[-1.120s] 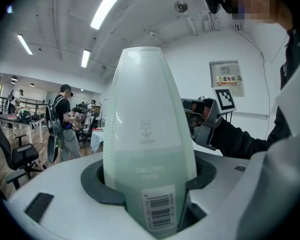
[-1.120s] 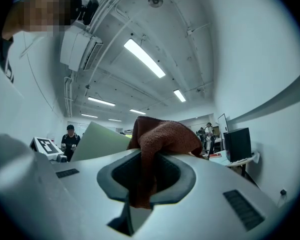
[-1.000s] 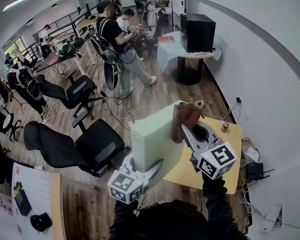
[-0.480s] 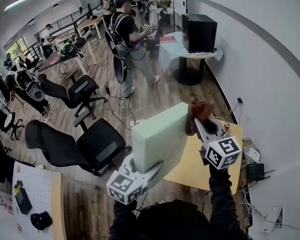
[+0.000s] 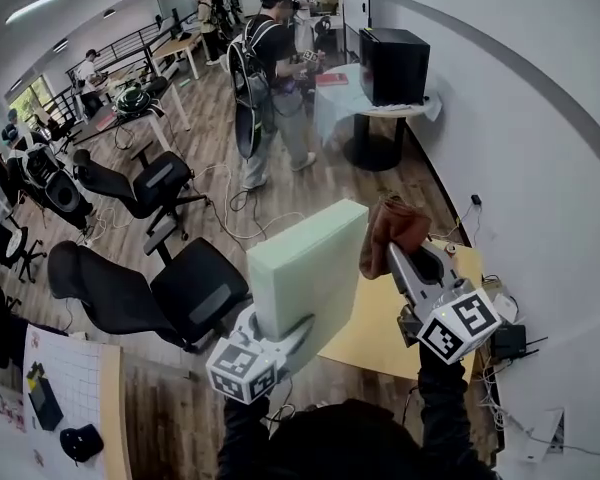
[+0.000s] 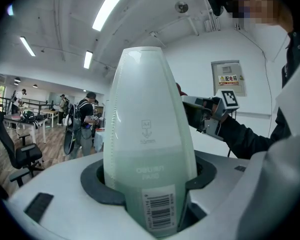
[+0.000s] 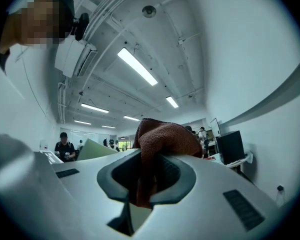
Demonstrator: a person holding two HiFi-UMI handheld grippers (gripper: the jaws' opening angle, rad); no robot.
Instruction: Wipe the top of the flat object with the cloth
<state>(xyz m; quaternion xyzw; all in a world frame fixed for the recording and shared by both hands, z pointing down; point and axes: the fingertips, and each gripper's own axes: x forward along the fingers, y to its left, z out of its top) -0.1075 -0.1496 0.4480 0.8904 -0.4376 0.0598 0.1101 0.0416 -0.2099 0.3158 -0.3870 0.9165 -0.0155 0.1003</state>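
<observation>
A pale green flat box file [image 5: 308,270] is held up in the air, tilted, with my left gripper [image 5: 280,338] shut on its lower end. In the left gripper view the file [image 6: 149,134] fills the middle, a barcode label at its base. My right gripper [image 5: 405,260] is shut on a brown cloth [image 5: 392,226], which bunches just right of the file's upper right edge, apart from it or barely touching. In the right gripper view the cloth [image 7: 162,143] sticks out above the jaws, with the file's green corner [image 7: 97,150] to the left.
A yellow table [image 5: 400,318] lies below both grippers. Black office chairs [image 5: 160,288] stand at the left. A person with a backpack [image 5: 270,68] stands farther off near a round table with a black box [image 5: 395,63]. A white wall runs along the right.
The cloth and my right gripper have slid off the file's face to its right edge. The file has shifted slightly left and down. The person with the backpack walked farther away.
</observation>
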